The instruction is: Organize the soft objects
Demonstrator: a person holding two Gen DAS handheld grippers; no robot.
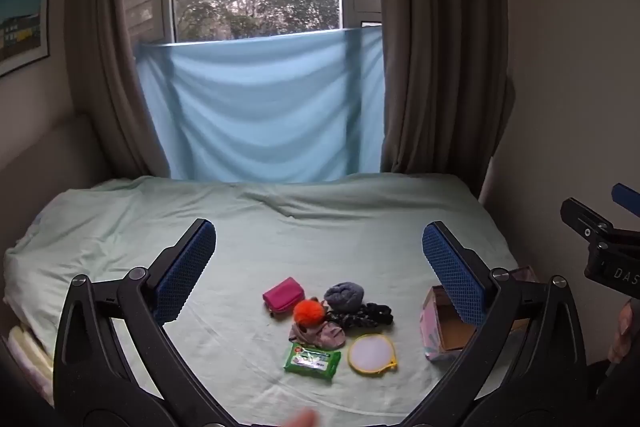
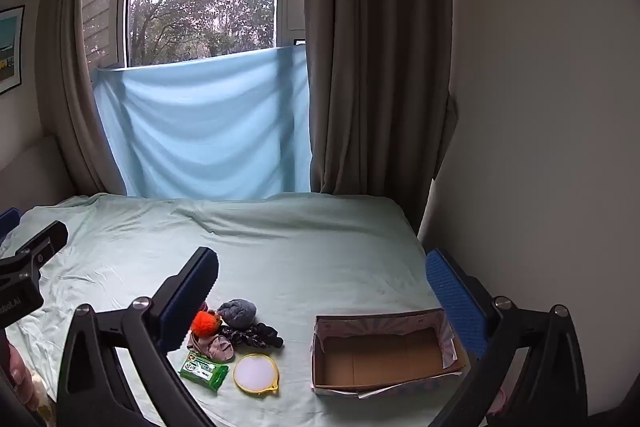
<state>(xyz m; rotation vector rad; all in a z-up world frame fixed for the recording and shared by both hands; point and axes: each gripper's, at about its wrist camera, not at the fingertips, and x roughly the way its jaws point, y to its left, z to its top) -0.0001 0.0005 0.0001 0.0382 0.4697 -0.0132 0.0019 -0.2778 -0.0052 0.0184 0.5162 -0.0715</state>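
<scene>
From the left wrist view, I read the left gripper (image 1: 319,255) as spread wide, its blue pads holding nothing, raised above the bed (image 1: 120,227) and its pale green sheet. The soft objects lie clustered on the near middle of the sheet: a pink pouch (image 1: 283,294) at the far left, an orange pompom (image 1: 309,311) just beside it, a grey knitted bundle (image 1: 344,295) at the far side, a black scrunchie (image 1: 366,315) to the right, a beige cloth item (image 1: 318,335) under the pompom, a green wipes pack (image 1: 312,361) nearest, and a round yellow-rimmed pad (image 1: 372,353) just right of the pack. The cardboard box (image 1: 444,327) sits well to the right of the cluster, partly hidden behind the right finger. The right gripper (image 1: 596,227) shows at the right edge; I cannot tell its state here. From the right wrist view, I read the right gripper (image 2: 322,275) as spread wide and holding nothing, above the sheet. The box (image 2: 380,355) lies open and on the near right, apart from the cluster; the pompom (image 2: 203,323), grey bundle (image 2: 238,311), scrunchie (image 2: 256,335), wipes pack (image 2: 203,371) and round pad (image 2: 256,373) lie to its left.
</scene>
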